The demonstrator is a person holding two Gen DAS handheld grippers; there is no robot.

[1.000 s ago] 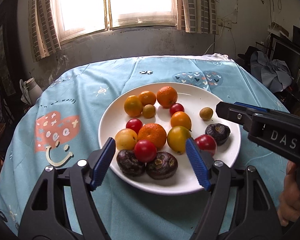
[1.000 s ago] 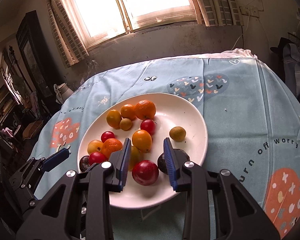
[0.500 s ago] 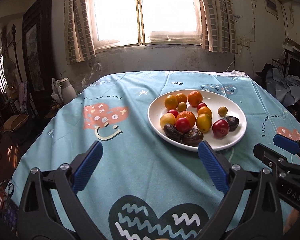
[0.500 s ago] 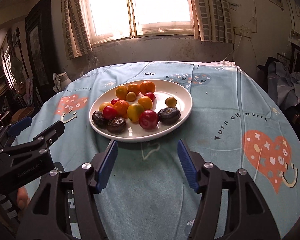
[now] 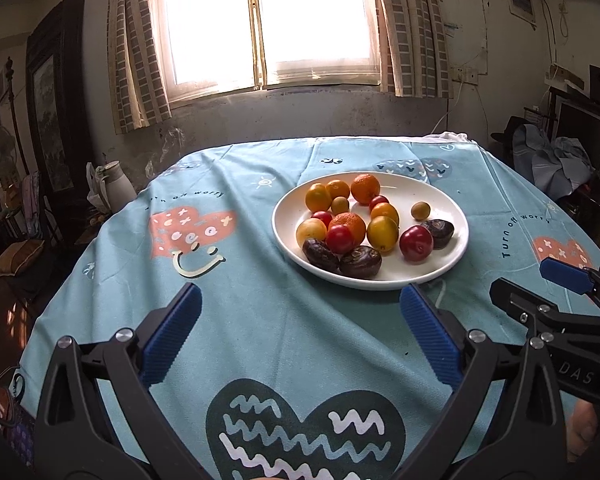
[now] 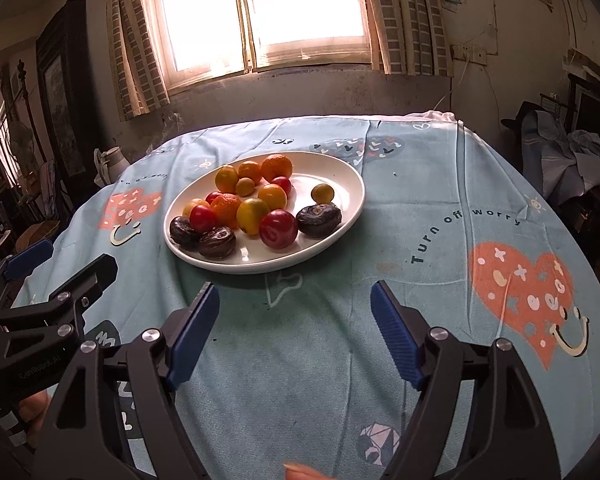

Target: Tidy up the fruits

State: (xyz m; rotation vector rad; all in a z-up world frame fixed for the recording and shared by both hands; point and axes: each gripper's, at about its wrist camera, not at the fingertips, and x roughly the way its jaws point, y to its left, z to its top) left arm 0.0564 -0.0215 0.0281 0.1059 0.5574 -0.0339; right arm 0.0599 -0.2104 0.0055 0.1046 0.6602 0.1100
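Observation:
A white plate (image 5: 432, 194) (image 6: 340, 178) sits on the blue printed tablecloth, holding several fruits: oranges (image 5: 365, 189), yellow ones, red ones (image 5: 416, 243) (image 6: 278, 229) and dark purple ones (image 5: 360, 262) (image 6: 318, 220). My left gripper (image 5: 300, 294) hovers over bare cloth near the plate's front-left, its jaws still opening, nothing between them. My right gripper (image 6: 296, 291) hangs over the cloth just in front of the plate, jaws also opening and empty. Each gripper shows at the edge of the other's view.
The round table's cloth (image 5: 220, 320) falls away at the left and right edges. A white jug (image 5: 114, 188) stands beyond the left edge. A window is behind, clothes and furniture (image 6: 560, 148) are at the right. A finger (image 6: 304, 471) shows at the bottom.
Both grippers drew back from the plate to the near cloth and spread their jaws. The right one, nearly shut over the red fruit a second ago, now holds nothing. The fruits stay on the plate.

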